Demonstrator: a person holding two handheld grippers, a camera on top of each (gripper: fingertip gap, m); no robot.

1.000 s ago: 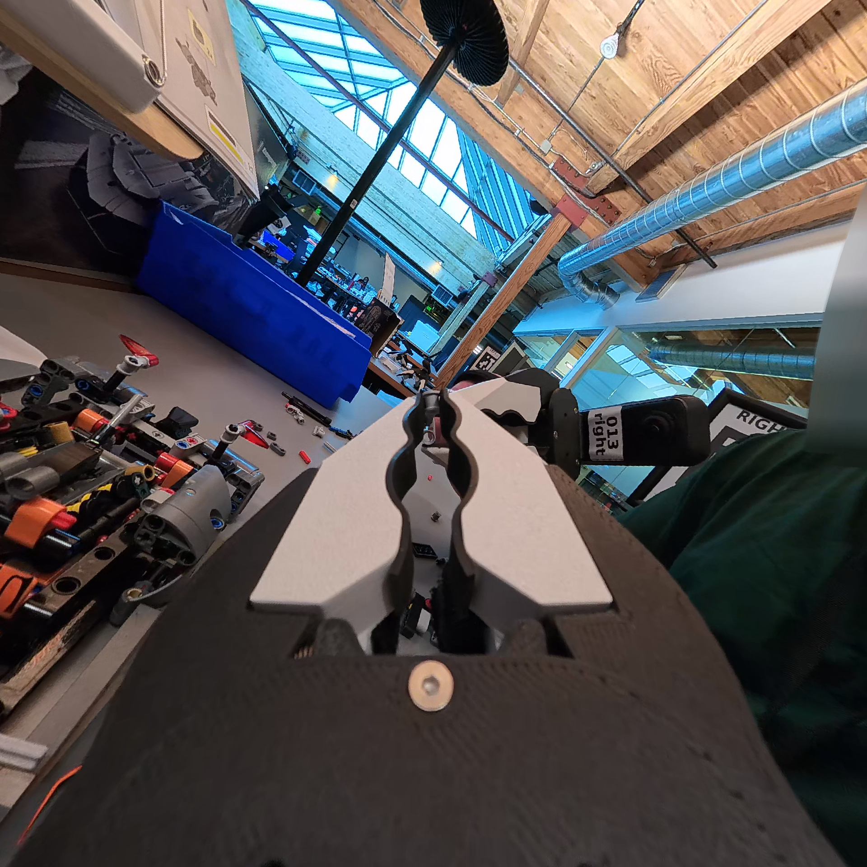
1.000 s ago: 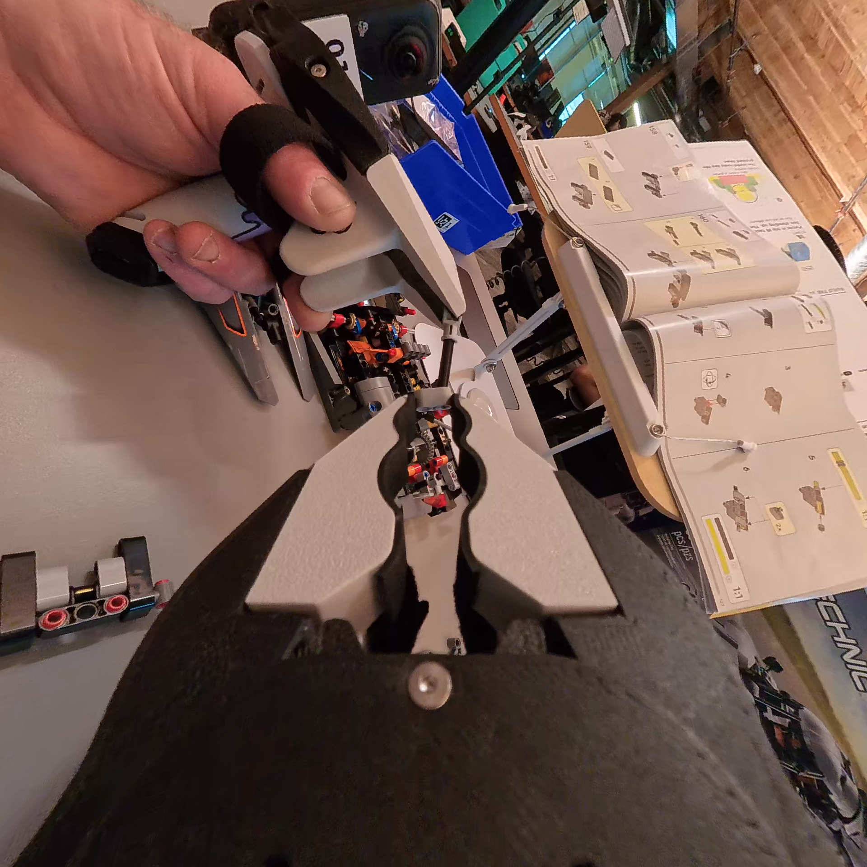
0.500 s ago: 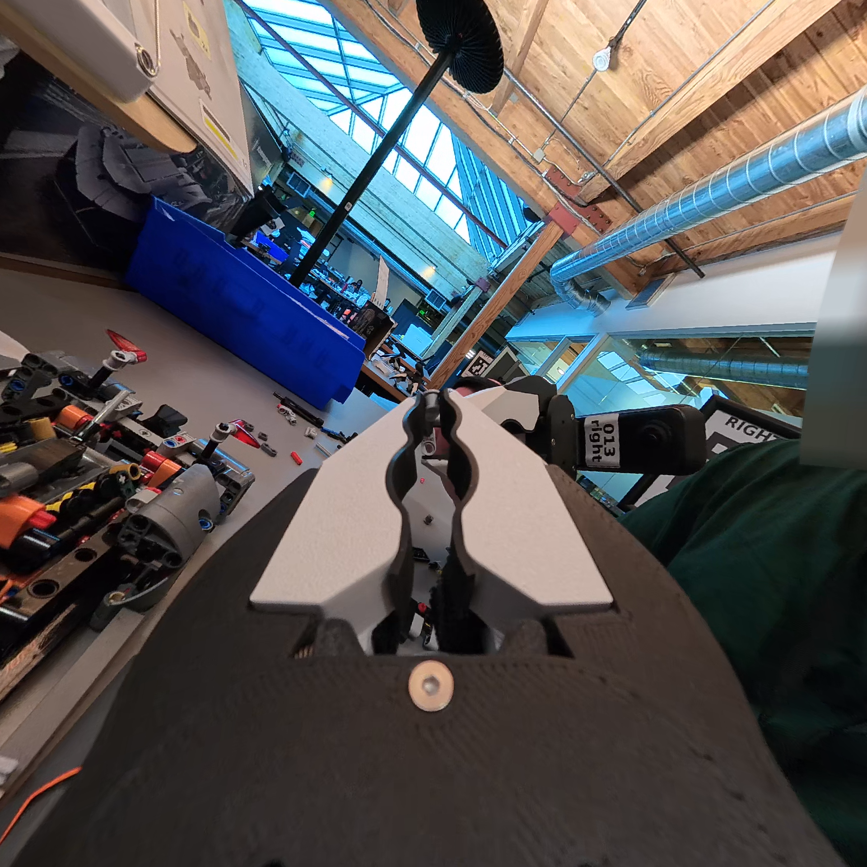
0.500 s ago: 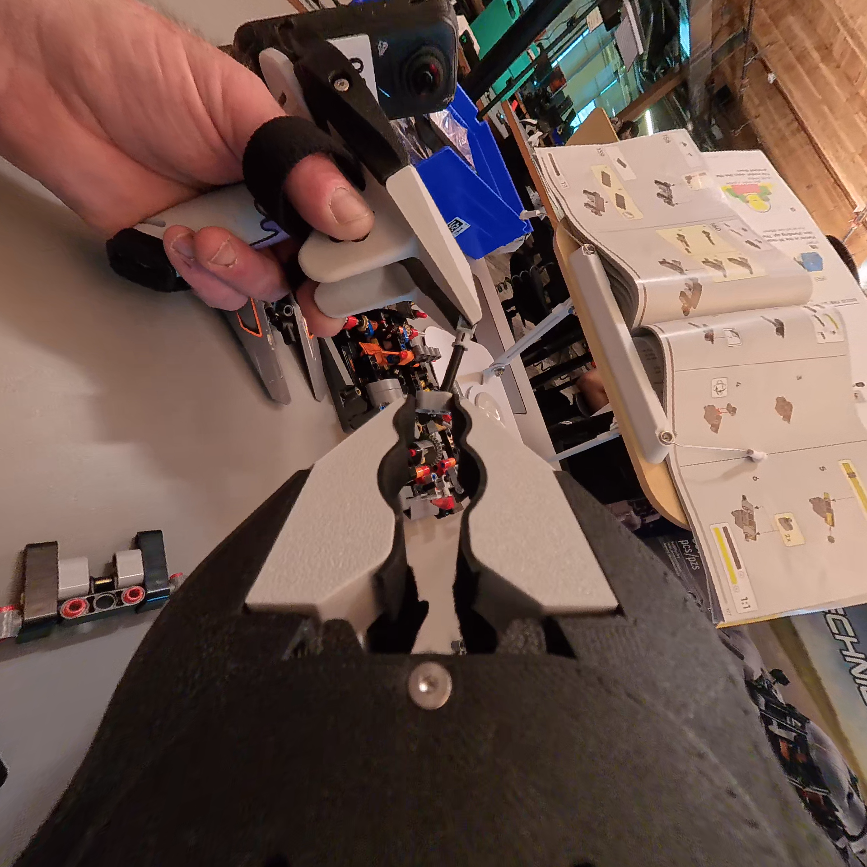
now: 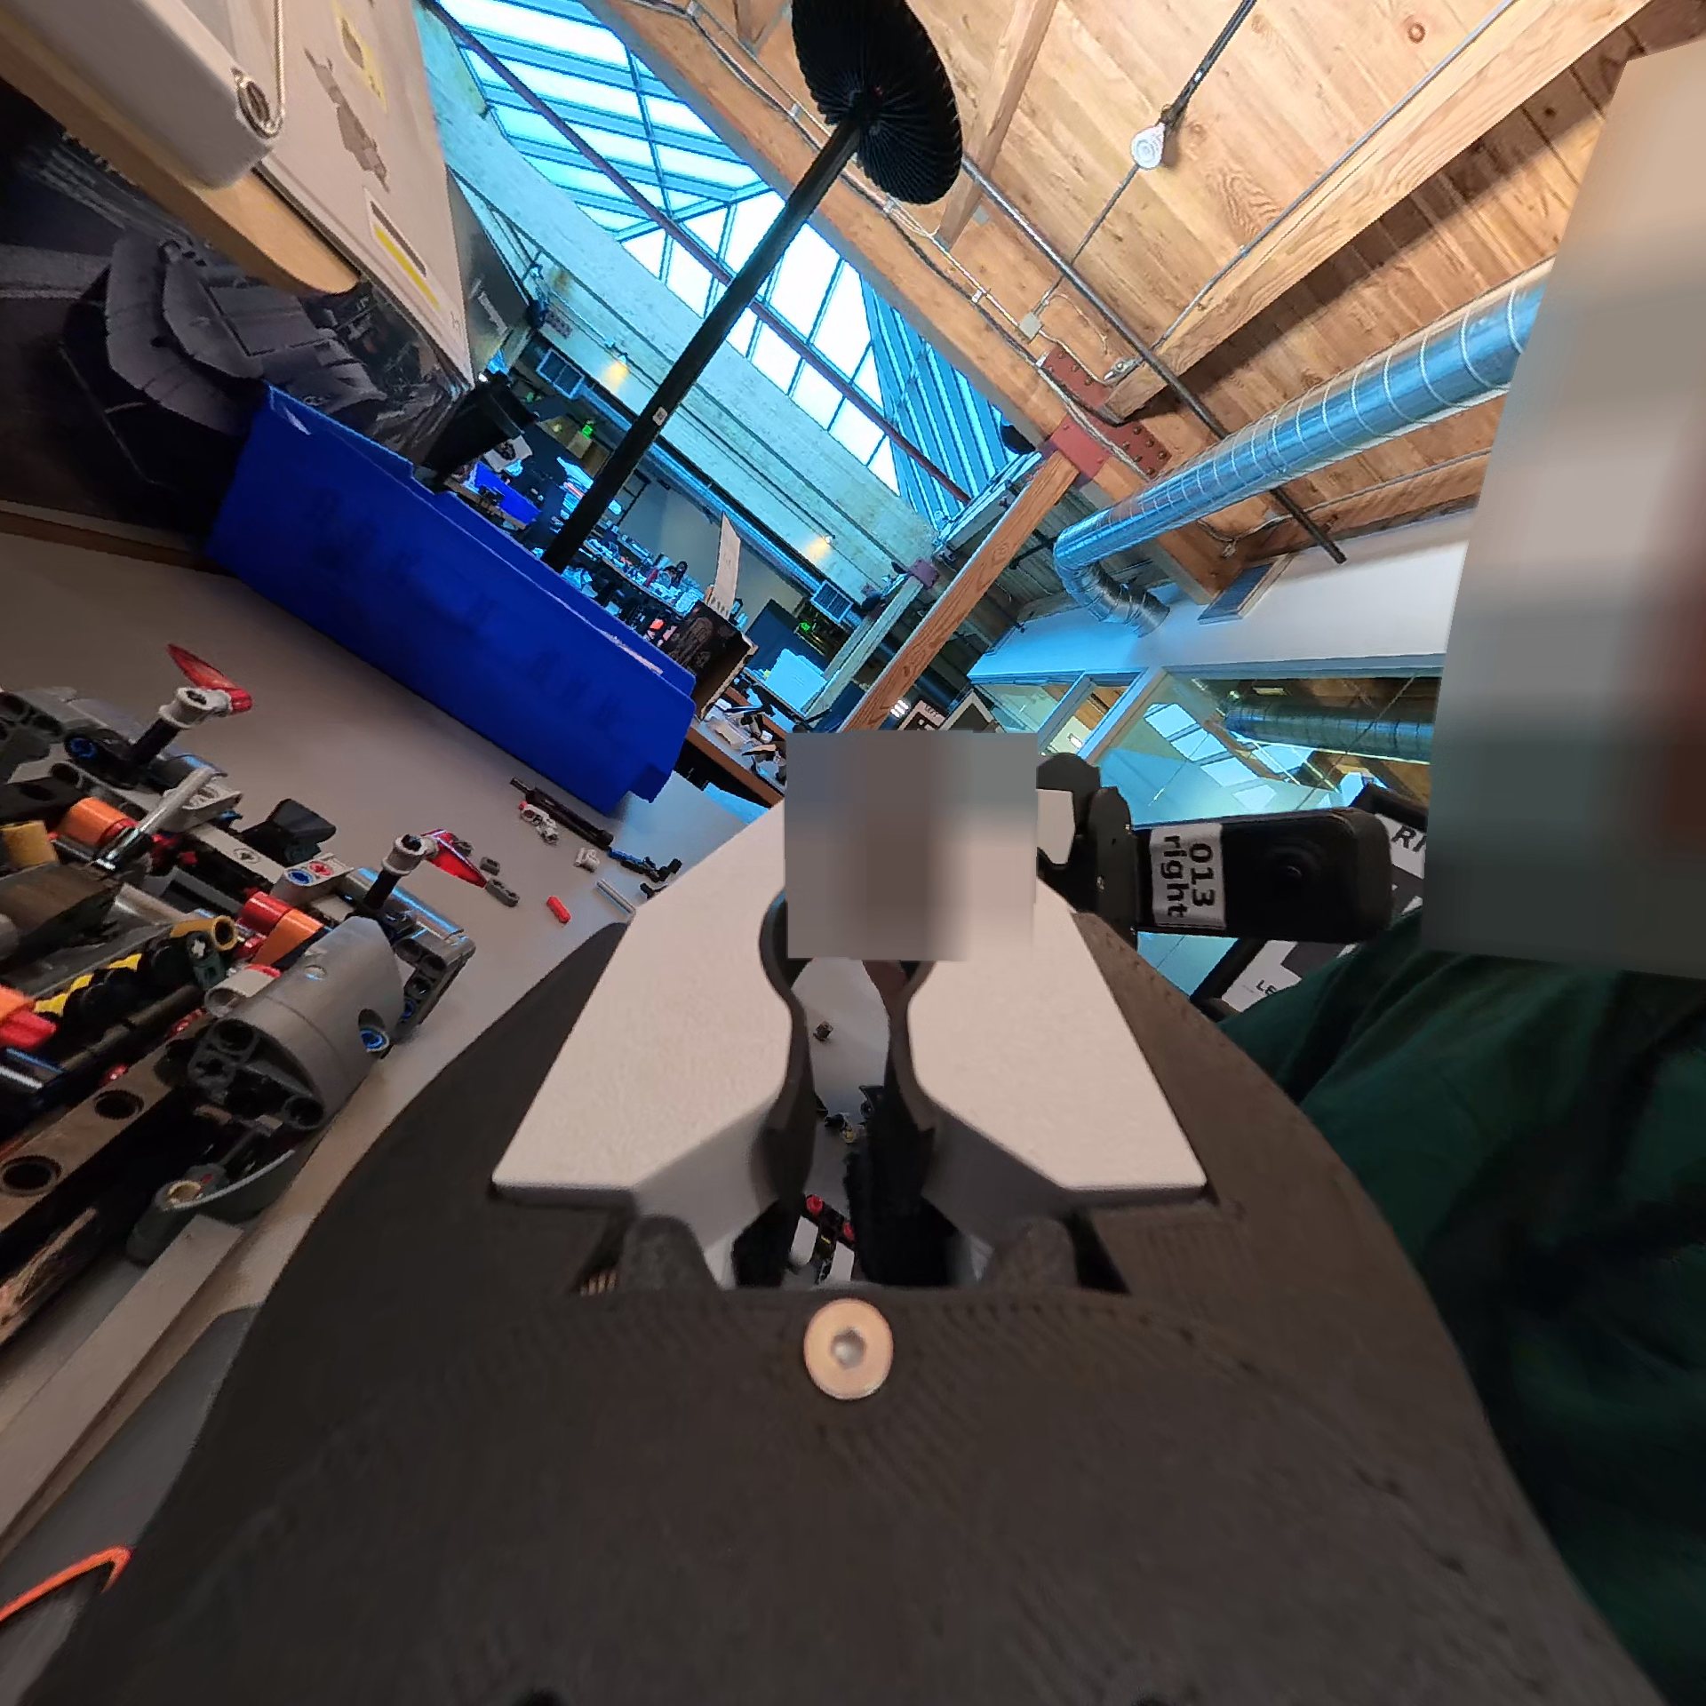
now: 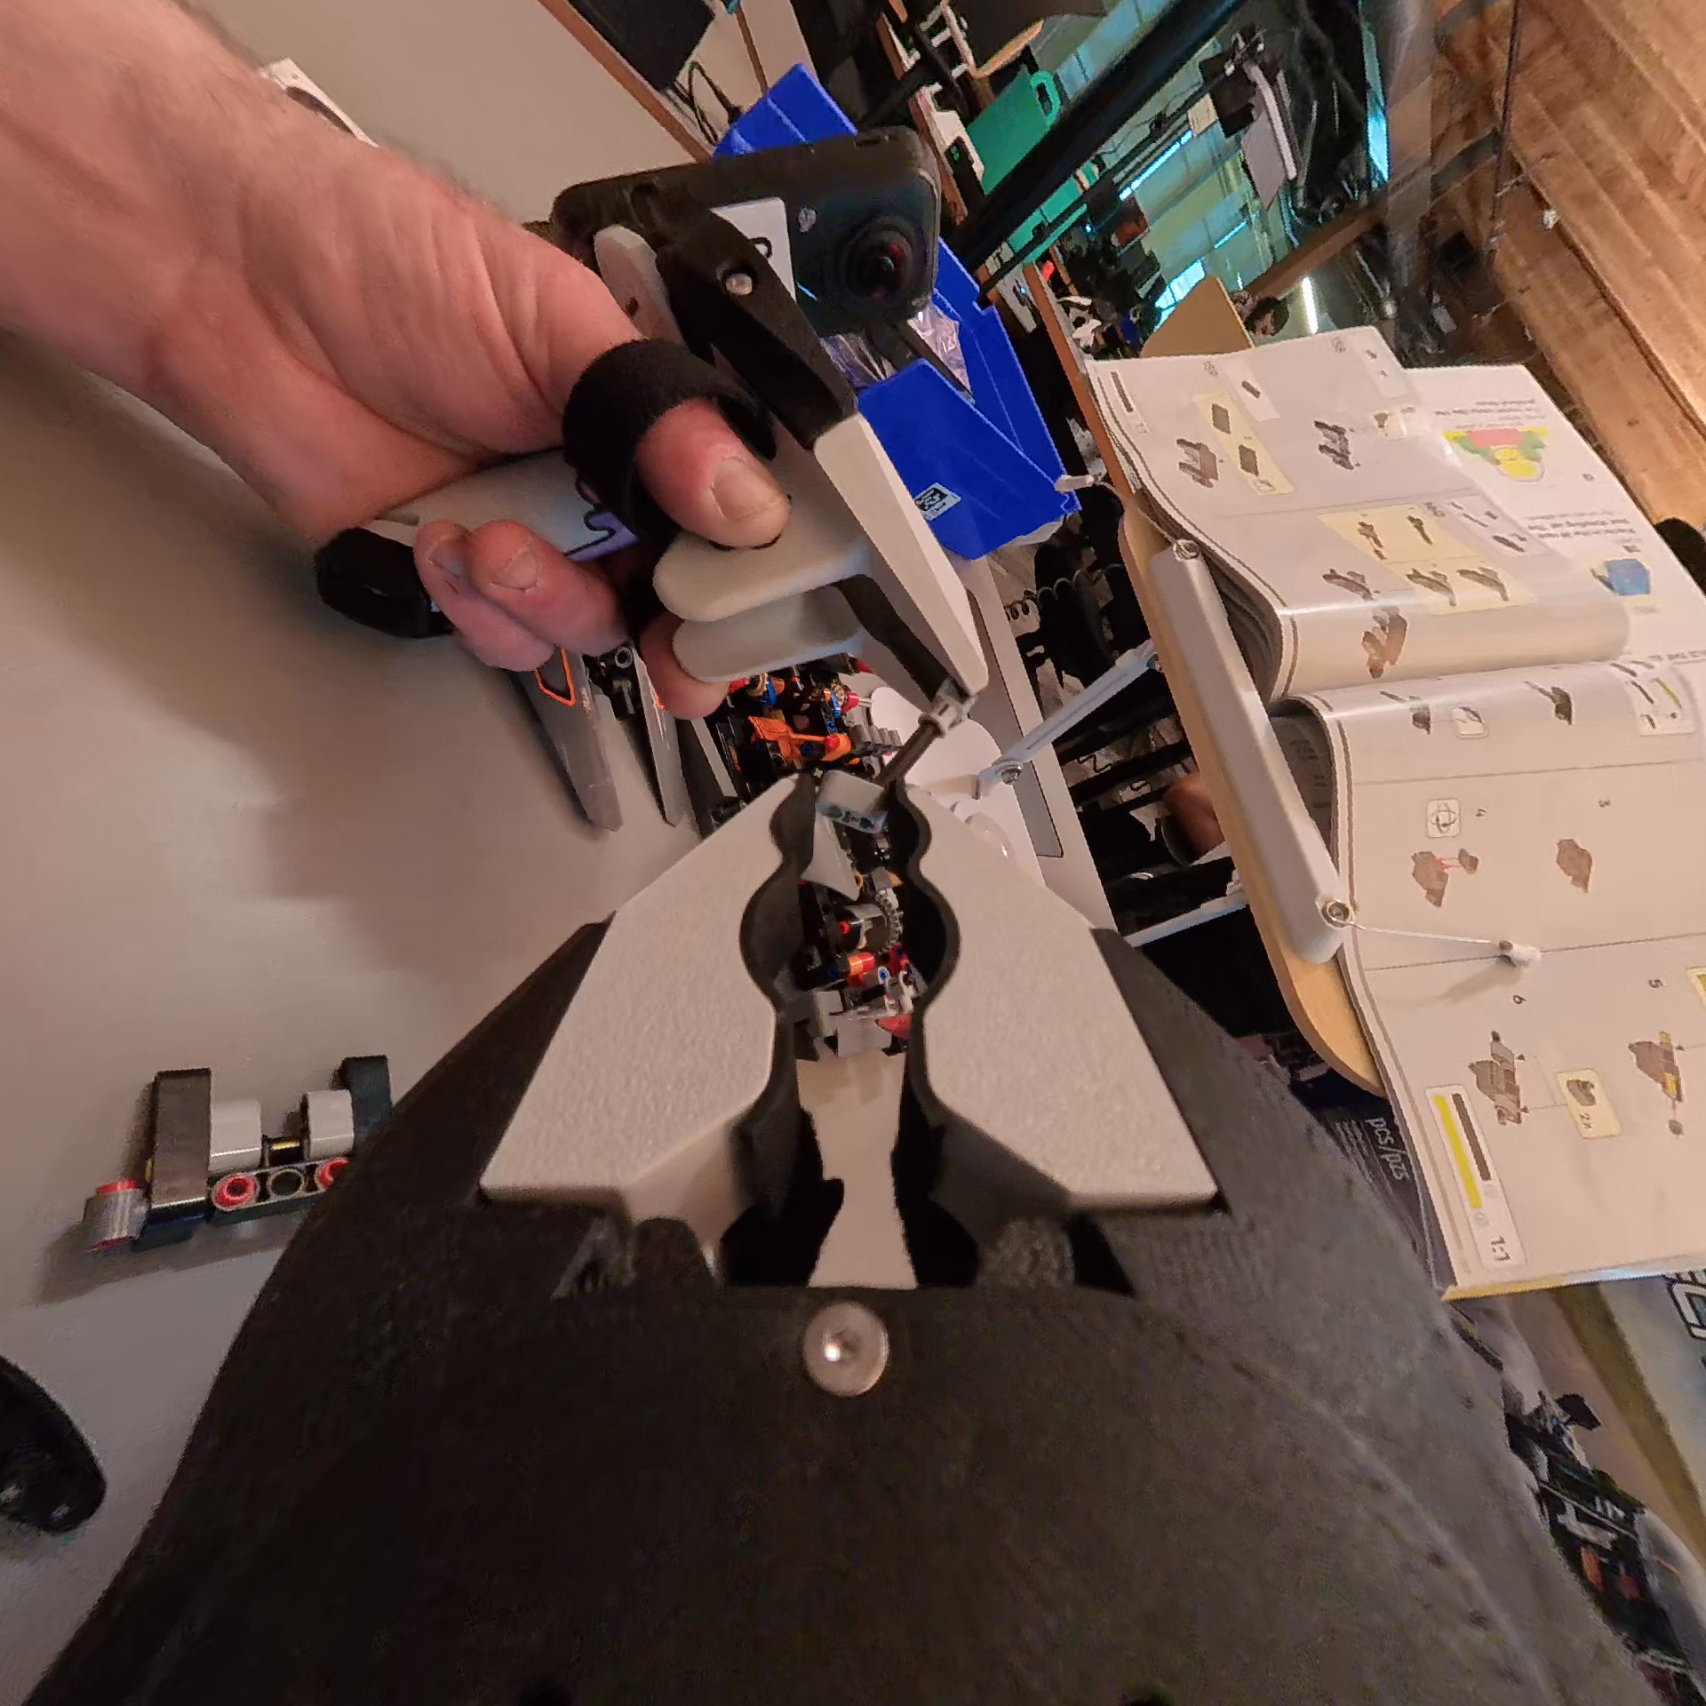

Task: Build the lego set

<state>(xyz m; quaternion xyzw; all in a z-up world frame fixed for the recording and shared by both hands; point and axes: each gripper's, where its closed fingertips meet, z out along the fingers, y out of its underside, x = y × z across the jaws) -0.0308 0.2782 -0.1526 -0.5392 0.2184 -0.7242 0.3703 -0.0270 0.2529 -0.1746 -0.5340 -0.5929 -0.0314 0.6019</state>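
Note:
In the right wrist view my right gripper (image 6: 849, 812) is shut on a light grey connector piece (image 6: 851, 801), which sits tilted between the tips. A short black axle (image 6: 909, 752) runs from it up to a small grey end piece (image 6: 946, 715). My left gripper (image 6: 955, 688), held by a hand (image 6: 369, 323), is shut on that end. In the left wrist view a blur patch covers the left fingertips; the fingers (image 5: 665, 1034) stand close together. The right gripper (image 5: 1089, 849) shows just beyond them. A part-built black, grey and orange model (image 5: 185, 997) lies on the table at the left.
A small black and grey sub-assembly (image 6: 231, 1163) lies on the grey table. An open instruction booklet (image 6: 1477, 831) rests on a wooden stand at the right. A blue bin (image 5: 443, 591) stands at the back, with loose small parts (image 5: 572, 849) in front of it. The grippers are tip to tip, or close to it.
Both grippers have shifted together, still joined by the axle. The left gripper and hand appear larger in the right view. The grey connector has tilted between the right tips.

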